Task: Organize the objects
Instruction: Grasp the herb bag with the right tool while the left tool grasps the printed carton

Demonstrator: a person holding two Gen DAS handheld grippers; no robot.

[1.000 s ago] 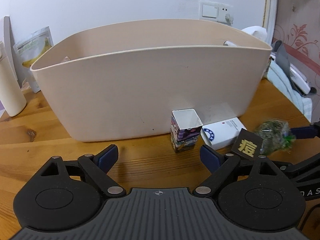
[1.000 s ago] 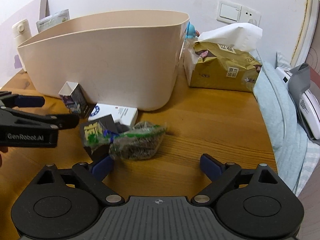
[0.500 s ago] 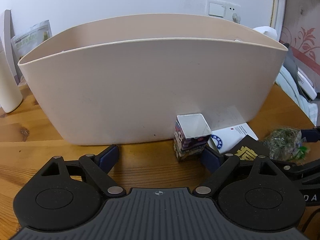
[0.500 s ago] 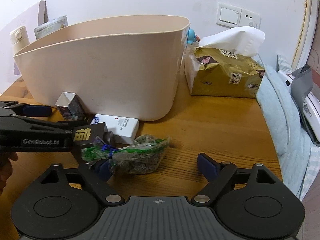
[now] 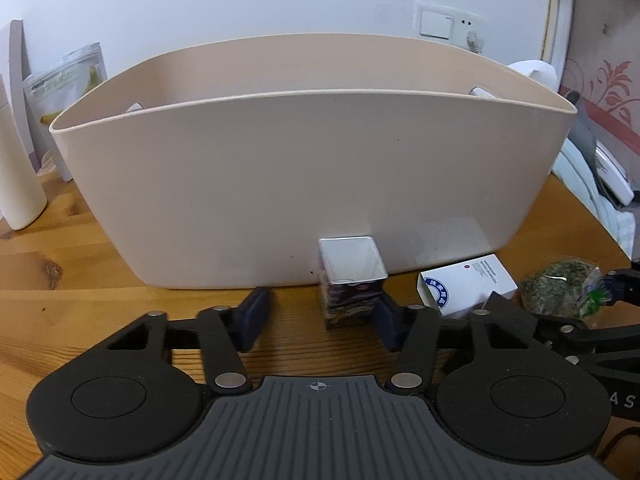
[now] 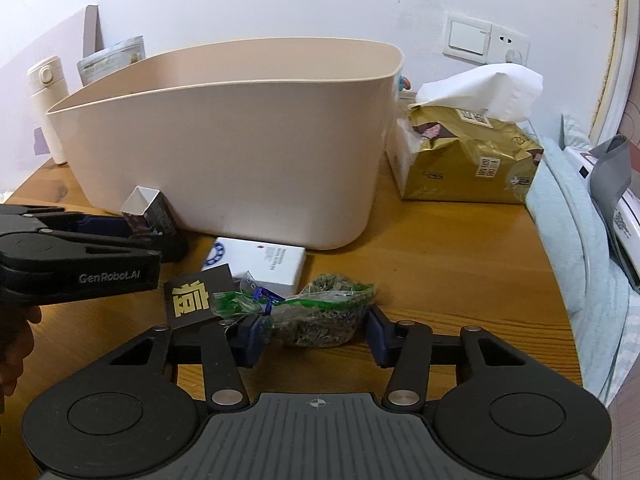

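Observation:
A small printed box (image 5: 352, 276) with a white top stands on the wooden table against the beige bin (image 5: 312, 184). My left gripper (image 5: 320, 318) is open around it; the right pad touches the box, the left pad is apart. My right gripper (image 6: 315, 336) has both pads against a clear bag of dried green herbs (image 6: 324, 312) that rests on the table. A black card with a gold character (image 6: 192, 300) and a flat white box (image 6: 260, 260) lie just left of the bag. The bin's inside is hidden.
A gold tissue pack (image 6: 472, 160) stands right of the bin (image 6: 240, 152). A white bottle (image 5: 16, 176) and a banana pouch (image 5: 68, 92) stand at the far left. Pale blue bedding (image 6: 568, 240) borders the table's right edge. A hand (image 6: 16, 344) holds the left gripper.
Both grippers have moved forward and narrowed. The left one now has the small box between its fingers. The right one has closed in on the herb bag.

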